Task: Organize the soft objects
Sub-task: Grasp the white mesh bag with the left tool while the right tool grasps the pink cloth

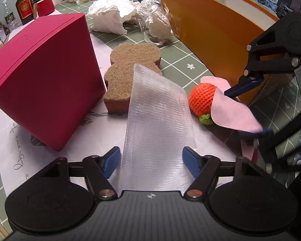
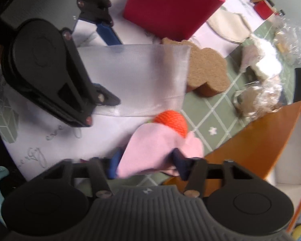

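My left gripper [image 1: 151, 161] is shut on a translucent bubble-wrap sheet [image 1: 158, 118], held across its width and lifted off the table. The sheet also shows in the right wrist view [image 2: 134, 80]. My right gripper [image 2: 145, 164] is shut on a pink cloth [image 2: 150, 150], which drapes over an orange crocheted ball [image 2: 173, 122]. In the left wrist view the pink cloth [image 1: 230, 110] covers the right side of the ball [image 1: 202, 98]. A brown fibre sponge [image 1: 130, 76] lies behind the sheet.
A magenta box [image 1: 44, 76] stands at the left on white paper [image 1: 90, 138]. An orange bin [image 1: 214, 32] stands at the right. White cloths and plastic bags [image 1: 130, 16] lie at the back, with a bottle [image 1: 24, 4] and a red cup [image 1: 45, 6].
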`<state>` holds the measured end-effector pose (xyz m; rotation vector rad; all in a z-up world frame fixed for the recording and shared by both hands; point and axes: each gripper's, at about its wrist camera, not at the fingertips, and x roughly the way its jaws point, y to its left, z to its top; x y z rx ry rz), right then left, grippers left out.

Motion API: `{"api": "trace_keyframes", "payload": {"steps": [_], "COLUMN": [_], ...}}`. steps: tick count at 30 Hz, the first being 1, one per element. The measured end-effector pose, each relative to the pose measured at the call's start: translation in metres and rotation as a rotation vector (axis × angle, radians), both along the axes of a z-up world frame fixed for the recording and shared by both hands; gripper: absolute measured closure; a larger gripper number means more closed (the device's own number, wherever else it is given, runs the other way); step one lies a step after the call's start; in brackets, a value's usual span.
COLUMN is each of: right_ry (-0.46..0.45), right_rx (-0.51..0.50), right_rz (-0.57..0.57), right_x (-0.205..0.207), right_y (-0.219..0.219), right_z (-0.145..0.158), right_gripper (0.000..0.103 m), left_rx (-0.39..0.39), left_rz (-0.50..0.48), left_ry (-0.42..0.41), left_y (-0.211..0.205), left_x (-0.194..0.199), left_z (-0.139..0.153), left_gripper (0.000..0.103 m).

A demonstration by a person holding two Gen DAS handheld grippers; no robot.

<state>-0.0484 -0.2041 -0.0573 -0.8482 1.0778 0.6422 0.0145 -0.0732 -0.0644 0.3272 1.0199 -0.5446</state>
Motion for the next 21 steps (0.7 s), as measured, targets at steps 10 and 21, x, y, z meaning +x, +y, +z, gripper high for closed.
{"api": "trace_keyframes", "payload": {"steps": [10,21], "right_ry": [-0.038,-0.082], "right_rx": [0.078,0.243], "right_rz": [-0.049,-0.071], "right_x": [0.005,0.005], "right_y": [-0.018,-0.019], "right_z": [0.024,0.062], "right_gripper": [0.101,0.103], "left_rx": [-0.022,-0.082], "left_rz": [0.072,0.089], "left_ry": [0.056,0.017], "left_y": [0.020,0.040], "left_x": [-0.005,-0.021], "left_z": [0.010,0.039], "left_gripper": [0.093,0.099]}}
